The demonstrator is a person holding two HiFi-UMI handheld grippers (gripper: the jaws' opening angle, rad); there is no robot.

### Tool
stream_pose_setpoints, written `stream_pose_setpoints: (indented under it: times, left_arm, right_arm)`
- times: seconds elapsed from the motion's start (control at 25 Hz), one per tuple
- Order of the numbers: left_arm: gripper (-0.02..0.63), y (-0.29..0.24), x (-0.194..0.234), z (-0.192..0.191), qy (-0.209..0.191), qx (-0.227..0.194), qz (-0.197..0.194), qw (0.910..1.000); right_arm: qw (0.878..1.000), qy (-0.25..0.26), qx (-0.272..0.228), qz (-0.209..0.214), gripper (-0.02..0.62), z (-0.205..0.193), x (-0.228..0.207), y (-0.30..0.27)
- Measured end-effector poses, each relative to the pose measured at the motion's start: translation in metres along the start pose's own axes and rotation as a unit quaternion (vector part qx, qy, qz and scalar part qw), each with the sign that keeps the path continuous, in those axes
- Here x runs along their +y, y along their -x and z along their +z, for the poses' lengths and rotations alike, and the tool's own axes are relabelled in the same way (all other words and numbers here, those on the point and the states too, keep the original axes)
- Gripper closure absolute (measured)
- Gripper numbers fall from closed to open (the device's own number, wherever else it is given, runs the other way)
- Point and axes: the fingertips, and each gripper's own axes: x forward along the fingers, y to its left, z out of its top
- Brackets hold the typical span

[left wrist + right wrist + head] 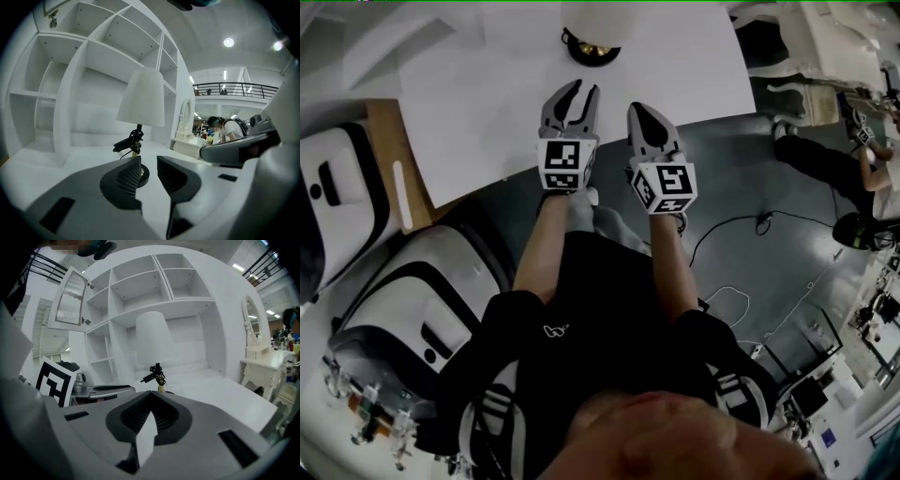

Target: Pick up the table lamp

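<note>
Left tongs [582, 92] stand parted and empty; right tongs [641, 111] are clenched on nothing. Both hover mid-frame, apart from the table lamp [592, 44] at top centre on the white worktop [487, 103].

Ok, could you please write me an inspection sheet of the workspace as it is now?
Surface: white table, plain and flat.
Job's things: table lamp, upright, white shade, black base, untouched.
Clutter: nothing seen on the table.
Grippers: left gripper open and empty; right gripper shut and empty; both short of the lamp.
Cables: lamp cord gathered at the stem; black cable on the floor.
Surroundings: white shelf unit behind the lamp; white seats; a person further off.
</note>
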Motion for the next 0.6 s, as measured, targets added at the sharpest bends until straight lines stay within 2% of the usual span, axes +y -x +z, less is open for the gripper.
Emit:
stream_pose_setpoints:
  times: [0.16, 0.48, 0.6]
  left_arm:
    - [0.506, -0.028, 0.008, -0.011, -0.004, 0.013, -0.003, 0.9999]
    - [0.506, -0.069, 0.028, -0.019, -0.016, 0.010, -0.029, 0.9994]
    - [0.506, -0.080, 0.036, -0.019, -0.017, 0.011, -0.027, 0.9994]
  right_arm:
    - [1.000, 0.003, 0.018, 0.003, 0.577, -0.004, -0.009, -0.020]
    - [0.999, 0.020, 0.048, 0.016, 0.577, -0.010, -0.013, -0.056]
    - [0.998, 0.031, 0.054, 0.025, 0.577, -0.006, -0.008, -0.066]
